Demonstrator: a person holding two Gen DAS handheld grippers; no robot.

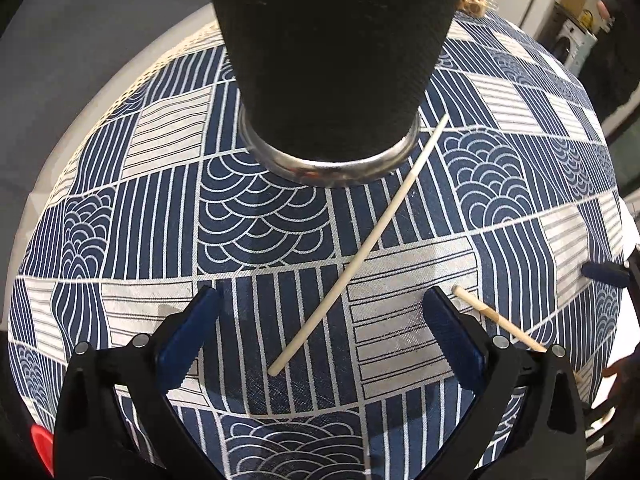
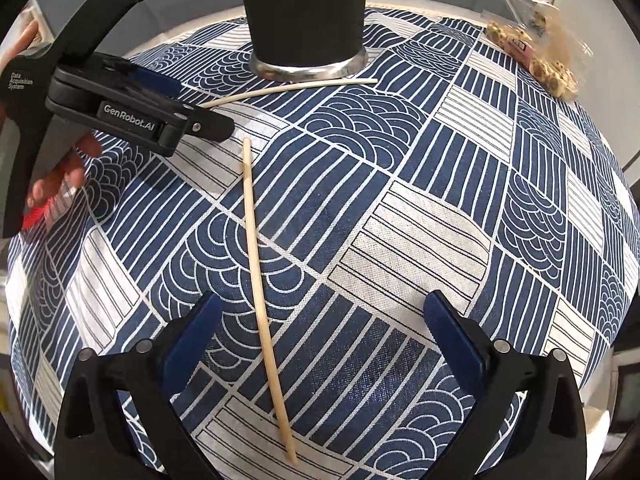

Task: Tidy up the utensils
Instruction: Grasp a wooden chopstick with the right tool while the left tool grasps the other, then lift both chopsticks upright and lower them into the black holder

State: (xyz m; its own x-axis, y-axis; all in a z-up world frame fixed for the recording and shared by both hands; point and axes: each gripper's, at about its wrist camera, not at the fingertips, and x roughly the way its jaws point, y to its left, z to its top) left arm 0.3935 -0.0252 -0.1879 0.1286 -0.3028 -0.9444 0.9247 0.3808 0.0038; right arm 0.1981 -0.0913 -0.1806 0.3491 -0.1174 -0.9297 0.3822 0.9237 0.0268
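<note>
A tall black utensil holder with a metal base stands on the patterned cloth. One pale chopstick lies slanted from the holder's base down towards me. Its near end rests between the fingers of my left gripper, which is open just above the cloth. A second chopstick lies right of the right finger. In the right wrist view that second chopstick runs between the open fingers of my right gripper, close to the left pad and untouched. The holder and the first chopstick lie beyond it.
A blue and white tablecloth covers a round-edged table. A clear snack bag lies at the far right. A person's hand holds the left gripper at the left. A red object shows below that hand.
</note>
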